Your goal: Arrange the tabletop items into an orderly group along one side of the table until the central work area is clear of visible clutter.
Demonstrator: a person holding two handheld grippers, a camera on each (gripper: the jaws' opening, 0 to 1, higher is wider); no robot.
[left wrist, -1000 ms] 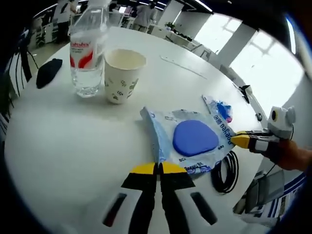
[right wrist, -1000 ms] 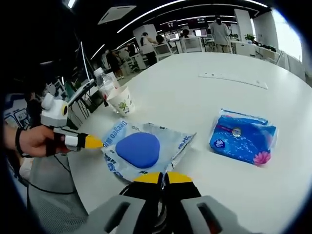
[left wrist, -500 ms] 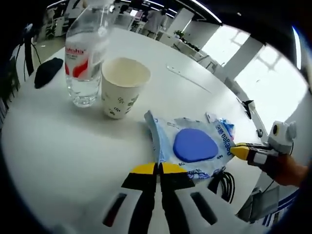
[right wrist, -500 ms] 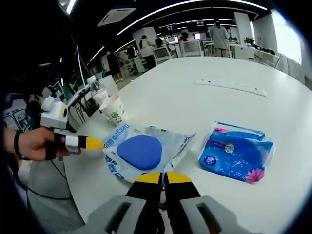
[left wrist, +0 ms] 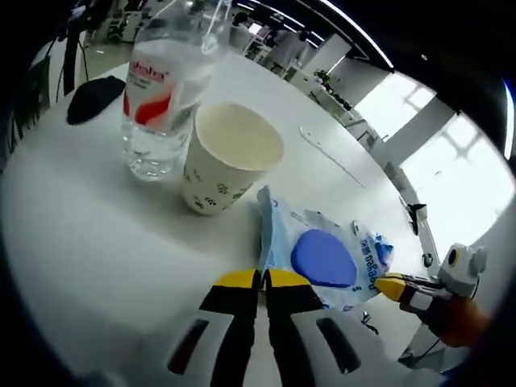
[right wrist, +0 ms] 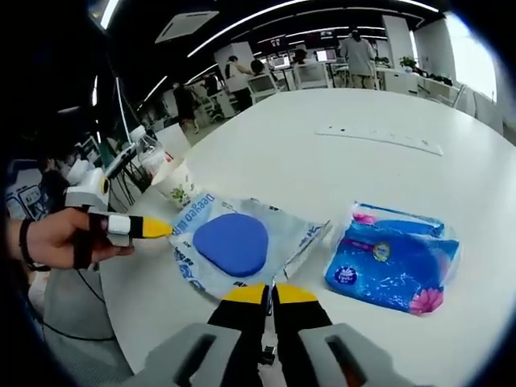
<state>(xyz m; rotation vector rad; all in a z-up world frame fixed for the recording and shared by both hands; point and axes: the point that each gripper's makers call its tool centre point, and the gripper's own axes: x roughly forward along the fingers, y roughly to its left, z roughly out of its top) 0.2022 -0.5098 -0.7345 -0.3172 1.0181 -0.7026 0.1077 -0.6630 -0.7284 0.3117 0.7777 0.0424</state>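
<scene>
A clear plastic pouch with a blue disc inside (left wrist: 322,258) lies stretched between both grippers. My left gripper (left wrist: 260,279) is shut on its near edge. My right gripper (left wrist: 393,287) pinches the far edge, with a hand behind it. In the right gripper view the same pouch (right wrist: 235,244) spreads ahead of my right gripper (right wrist: 268,292), which is shut on its edge, and the left gripper (right wrist: 158,228) grips the opposite side. A paper cup (left wrist: 230,157) and a water bottle (left wrist: 161,101) stand just beyond the pouch. A blue tissue pack (right wrist: 395,258) lies to its right.
A black mouse (left wrist: 93,98) sits at the table's far left, past the bottle. A long clear ruler (right wrist: 379,137) lies further across the white table (right wrist: 306,161). People and desks fill the room behind. The table edge runs close below my right gripper.
Both grippers have carried the pouch toward the cup and bottle, which now stand closer in the left gripper view. The tissue pack has stayed where it was.
</scene>
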